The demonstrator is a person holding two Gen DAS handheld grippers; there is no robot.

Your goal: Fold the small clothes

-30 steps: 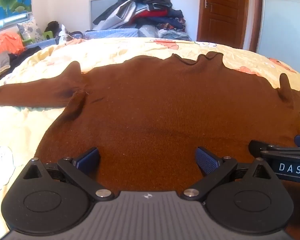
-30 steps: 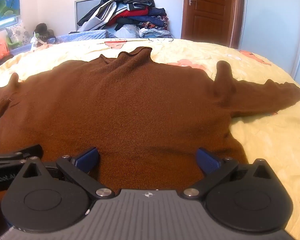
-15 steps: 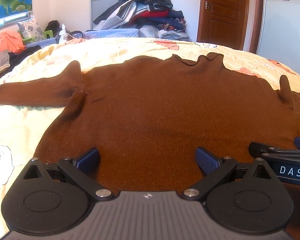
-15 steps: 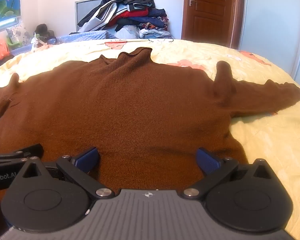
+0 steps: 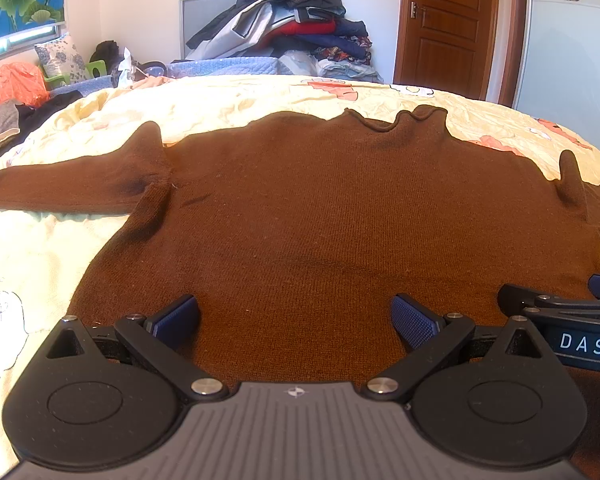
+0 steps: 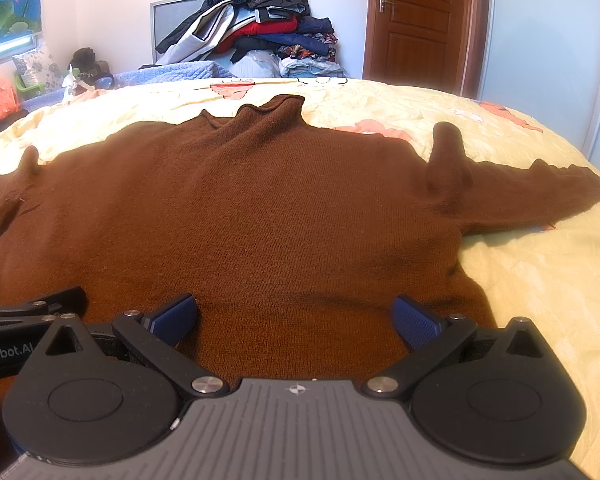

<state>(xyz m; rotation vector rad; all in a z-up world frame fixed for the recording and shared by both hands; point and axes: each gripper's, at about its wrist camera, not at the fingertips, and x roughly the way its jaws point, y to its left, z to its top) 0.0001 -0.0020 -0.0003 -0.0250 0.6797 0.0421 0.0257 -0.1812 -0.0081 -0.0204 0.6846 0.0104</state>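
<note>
1. Brown sweater [image 5: 320,216] is lying flat on the bed [image 5: 228,100], collar [image 5: 396,120] pointing to the far side, hem toward both cameras.
2. Both sleeves are spreading outward: one sleeve [image 5: 68,190] to the left, the other sleeve [image 6: 532,192] to the right.
3. Left claw [image 5: 295,320] is sitting over the hem, jaws spread wide, gripping nothing; blue pads [image 5: 178,316] are showing on the inner faces.
4. Right claw [image 6: 296,320] is doing the same just beside it, jaws spread wide, nothing between them.
5. Right claw's tip is poking into the left view at the right edge.
6. Pile of clothes [image 6: 256,36] is stacking up past the bed; wooden door [image 6: 416,20] is standing shut.
</note>
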